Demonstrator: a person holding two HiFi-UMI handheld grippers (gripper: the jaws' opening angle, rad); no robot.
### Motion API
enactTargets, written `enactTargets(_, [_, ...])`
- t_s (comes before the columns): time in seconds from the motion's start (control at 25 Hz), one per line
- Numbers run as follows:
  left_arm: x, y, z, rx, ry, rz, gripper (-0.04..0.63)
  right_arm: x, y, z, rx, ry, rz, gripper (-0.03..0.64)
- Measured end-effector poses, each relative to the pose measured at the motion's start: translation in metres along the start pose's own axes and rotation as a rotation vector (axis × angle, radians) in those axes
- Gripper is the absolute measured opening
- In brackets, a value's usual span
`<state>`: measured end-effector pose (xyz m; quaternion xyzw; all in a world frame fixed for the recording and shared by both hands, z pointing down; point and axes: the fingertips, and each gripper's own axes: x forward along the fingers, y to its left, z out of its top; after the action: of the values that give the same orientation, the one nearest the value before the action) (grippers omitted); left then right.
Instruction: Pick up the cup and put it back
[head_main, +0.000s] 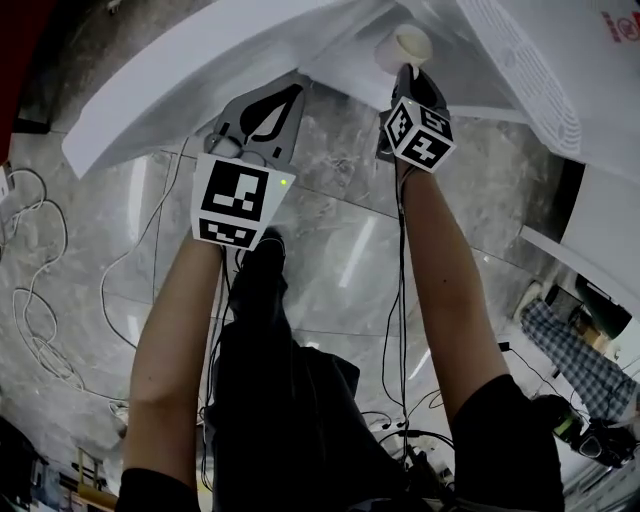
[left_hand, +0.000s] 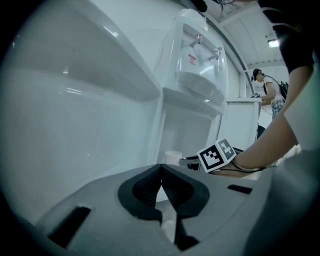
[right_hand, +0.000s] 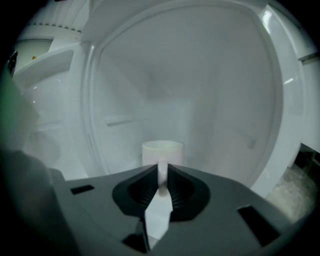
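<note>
Both jaws of the right gripper (right_hand: 162, 176) pinch the cup (right_hand: 164, 150) handle.

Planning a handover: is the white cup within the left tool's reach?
Probably yes: nothing stands between the left tool and the small white cup, though the right tool grips its handle.

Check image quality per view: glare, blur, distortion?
Head view: strong fisheye bend, bright streaks of glare on the polished floor, cup readable. Left gripper view: dark round vignette, curved walls, water dispenser crisp, foreground soft. Right gripper view: hazy, low contrast, white cup against white cabinet; corners black.
</note>
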<state>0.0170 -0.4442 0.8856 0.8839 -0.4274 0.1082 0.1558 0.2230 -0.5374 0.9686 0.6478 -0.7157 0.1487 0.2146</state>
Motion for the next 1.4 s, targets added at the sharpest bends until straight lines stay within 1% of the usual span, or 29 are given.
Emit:
enactTargets(0.12, [0.0,0.002,-0.002,0.005,0.006,0.001,0.011,0.01,0.0,-0.006,-0.026,0.009,-0.018,0.049])
enactTargets(0.2, [-0.003,-0.002,-0.001,0.012,0.01,-0.015,0.011,0.014,-0.002,-0.018,-0.018,0.065,-0.023,0.043])
enactTargets(0.24, [-0.006,-0.004,0.0,0.017,0.011,-0.024,0.011,0.015,-0.002,-0.024,-0.009,0.098,-0.024,0.079])
enactTargets(0.28, [-0.009,-0.006,0.001,0.023,0.013,-0.03,0.011,0.014,-0.002,-0.028,-0.002,0.117,-0.025,0.132])
enactTargets(0.36, [-0.017,-0.008,0.005,0.034,0.021,-0.03,0.011,0.008,-0.001,-0.027,0.012,0.123,-0.028,0.192])
enactTargets(0.4, [-0.023,-0.008,0.009,0.034,0.027,-0.025,0.011,0.002,0.0,-0.025,0.024,0.13,-0.027,0.241])
enactTargets(0.44, [-0.03,-0.011,0.015,0.027,0.031,-0.021,0.011,-0.005,0.001,-0.024,0.038,0.143,-0.023,0.256])
enactTargets(0.48, [-0.038,-0.016,0.022,0.014,0.031,-0.02,0.011,-0.016,0.003,-0.022,0.048,0.155,-0.017,0.256])
enactTargets(0.56, [-0.06,-0.032,0.042,0.005,0.029,-0.024,0.011,-0.045,0.007,-0.014,0.054,0.16,-0.003,0.253])
enactTargets(0.68, [-0.098,-0.062,0.079,0.048,0.031,-0.028,0.011,-0.098,0.015,0.011,0.081,0.146,0.021,0.247])
enactTargets(0.84, [-0.155,-0.095,0.136,0.04,0.019,0.018,0.011,-0.181,0.038,0.069,0.137,0.095,0.094,0.245])
enactTargets(0.96, [-0.205,-0.125,0.182,0.027,0.005,0.055,0.011,-0.253,0.059,0.115,0.134,0.069,0.156,0.232])
enactTargets(1.04, [-0.238,-0.154,0.218,0.039,-0.007,0.037,0.011,-0.3,0.068,0.15,0.147,0.049,0.184,0.225])
enactTargets(1.16, [-0.287,-0.199,0.279,0.09,-0.034,-0.007,0.011,-0.366,0.078,0.205,0.156,0.015,0.224,0.199])
enactTargets(1.32, [-0.344,-0.232,0.341,0.078,-0.067,0.016,0.011,-0.443,0.083,0.265,0.115,-0.028,0.264,0.15])
enactTargets(1.36, [-0.355,-0.237,0.352,0.078,-0.07,0.022,0.011,-0.458,0.082,0.278,0.112,-0.043,0.272,0.118])
enactTargets(1.4, [-0.364,-0.241,0.362,0.08,-0.074,0.026,0.011,-0.471,0.082,0.29,0.113,-0.06,0.28,0.048])
